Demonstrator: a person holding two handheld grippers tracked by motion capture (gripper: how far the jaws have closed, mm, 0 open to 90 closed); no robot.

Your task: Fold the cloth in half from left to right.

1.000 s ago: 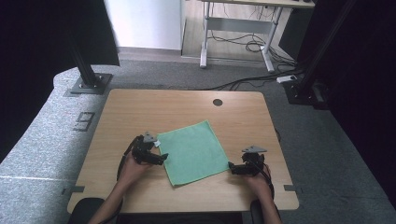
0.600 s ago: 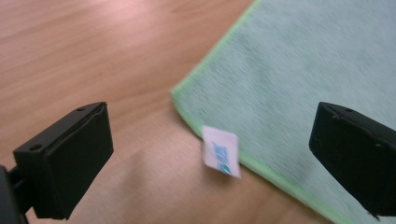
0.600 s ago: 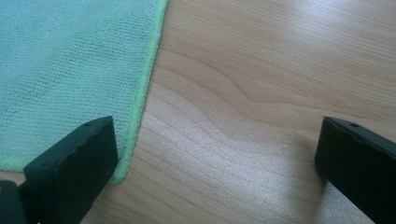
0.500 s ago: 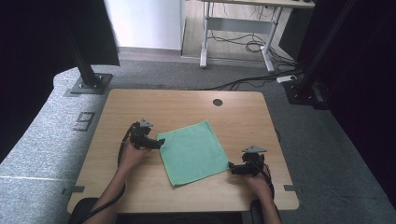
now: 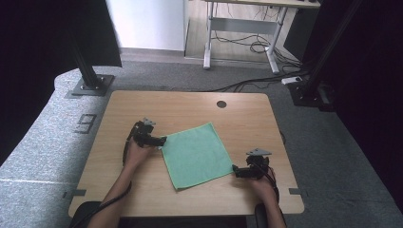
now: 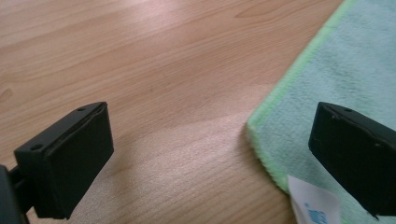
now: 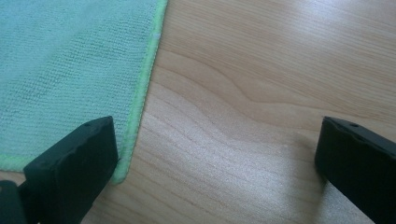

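A green cloth (image 5: pixel 196 154) lies flat in the middle of the wooden table (image 5: pixel 190 107). My left gripper (image 5: pixel 161 140) sits at the cloth's left corner, open. In the left gripper view the cloth (image 6: pixel 336 79) has a corner between the wide-spread jaws, and a white tag (image 6: pixel 313 205) shows near the right jaw. My right gripper (image 5: pixel 235 171) rests at the cloth's right corner, open too. In the right gripper view the cloth (image 7: pixel 70 70) has its corner beside the left jaw, with bare wood between the jaws.
A round cable hole (image 5: pixel 221 104) sits near the table's far edge. Black stand bases (image 5: pixel 90 85) rest on the grey floor at the back left and back right (image 5: pixel 309 92). A desk frame with cables (image 5: pixel 237 38) stands farther back.
My left gripper has moved up along the cloth's left edge, from its near left part to the far left corner. The right gripper has stayed put.
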